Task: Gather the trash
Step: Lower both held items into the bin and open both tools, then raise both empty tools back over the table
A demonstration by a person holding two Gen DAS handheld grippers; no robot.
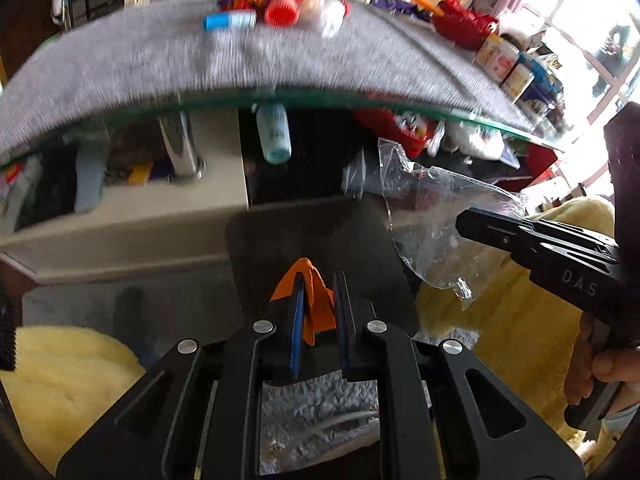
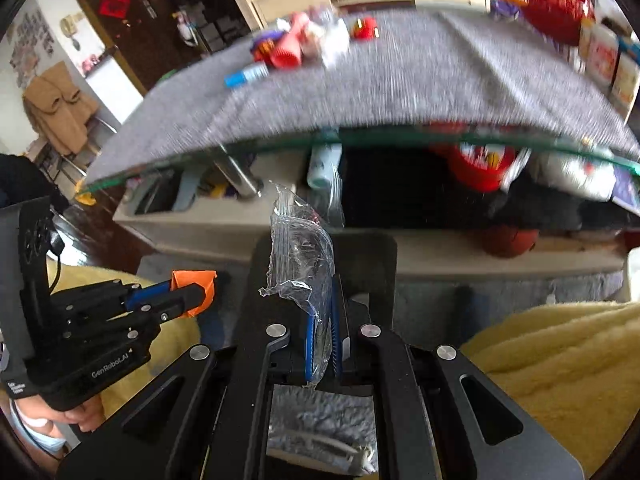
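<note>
L gripper (image 1: pixel 320 300) jaws clenched on orange paper scrap (image 1: pixel 310 300); R gripper (image 2: pixel 322 320) jaws clenched on clear plastic wrapper (image 2: pixel 300 264). Both held below near edge of glass bench (image 1: pixel 280 98) w/ grey cloth (image 1: pixel 200 64), above black bin (image 2: pixel 376 264).

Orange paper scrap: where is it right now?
Pinched in the left gripper, the orange paper scrap hangs below the glass table edge, left of the clear plastic wrapper.
</note>
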